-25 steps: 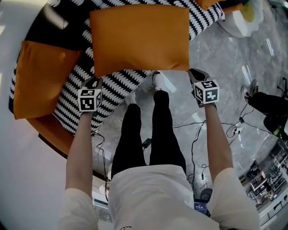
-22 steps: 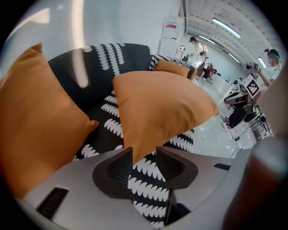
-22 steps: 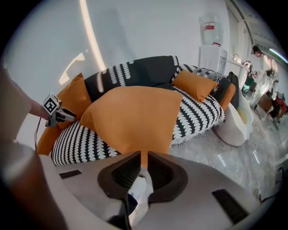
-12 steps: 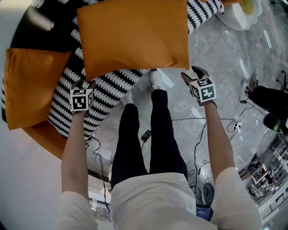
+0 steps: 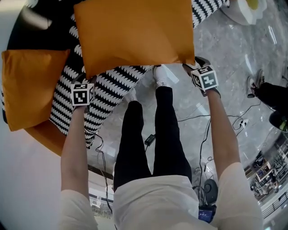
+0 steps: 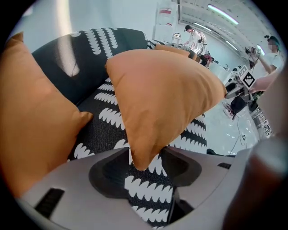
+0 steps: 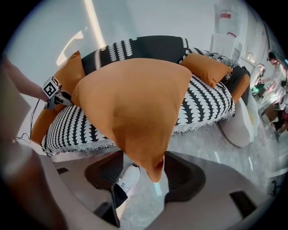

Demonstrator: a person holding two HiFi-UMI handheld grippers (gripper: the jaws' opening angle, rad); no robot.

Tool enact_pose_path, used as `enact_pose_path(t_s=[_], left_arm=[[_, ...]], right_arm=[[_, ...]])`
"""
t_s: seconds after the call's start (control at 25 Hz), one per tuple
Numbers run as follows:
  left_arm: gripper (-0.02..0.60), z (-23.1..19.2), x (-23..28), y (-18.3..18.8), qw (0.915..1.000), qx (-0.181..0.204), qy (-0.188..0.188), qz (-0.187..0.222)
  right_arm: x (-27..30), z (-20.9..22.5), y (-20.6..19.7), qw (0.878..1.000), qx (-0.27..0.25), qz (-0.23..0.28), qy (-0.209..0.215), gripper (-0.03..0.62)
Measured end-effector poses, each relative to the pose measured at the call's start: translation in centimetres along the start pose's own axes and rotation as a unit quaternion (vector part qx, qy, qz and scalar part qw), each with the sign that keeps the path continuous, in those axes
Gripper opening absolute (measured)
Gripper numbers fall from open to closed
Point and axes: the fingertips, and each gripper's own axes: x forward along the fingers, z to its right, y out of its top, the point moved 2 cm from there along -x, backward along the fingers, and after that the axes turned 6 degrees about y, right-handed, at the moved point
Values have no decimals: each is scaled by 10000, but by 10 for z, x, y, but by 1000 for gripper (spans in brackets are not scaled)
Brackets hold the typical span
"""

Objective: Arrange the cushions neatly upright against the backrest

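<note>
A large orange cushion (image 5: 132,33) lies over the black-and-white patterned sofa seat (image 5: 108,83). My left gripper (image 5: 83,80) stands at its near left corner. My right gripper (image 5: 196,64) stands at its near right corner, which juts past the seat's front edge. Both sets of jaws have just been opening. In the left gripper view the cushion (image 6: 162,94) has its corner between the open gripper (image 6: 144,168) jaws, and the pads stand off it. In the right gripper view the corner likewise hangs loose in the open gripper (image 7: 153,175). A second orange cushion (image 5: 29,87) leans at the left.
A dark backrest (image 7: 144,47) curves behind the seat, with a third orange cushion (image 7: 204,67) at its far right. The person's legs and a white shoe (image 5: 161,75) stand on the marble floor among cables (image 5: 193,119). A white seat (image 5: 245,11) is at the upper right.
Both grippers have sunk with the large cushion's near corners, and the cushion has shifted left in the head view. The jaws of both have come apart off the corners.
</note>
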Motion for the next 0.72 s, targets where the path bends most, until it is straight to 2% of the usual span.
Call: enact_pose_path(t_s=[0.12,0.2,0.32,0.72], left_arm=[[218,1,0,2,9999,133,-27,-11],[162,5,0,4,9996,261,-51,9],[94,7,-3,9,9994,325,-85,65],[58,4,-51,44,9999,127,22,80]], right_arm=[[4,0,1,10000,5,33,-48,277],[5,-1,3,10000,-17,59,-52,205],[2,-4,11,9999,66,141,57,153],[-55,-7,49,9981,-91,369,479,95]])
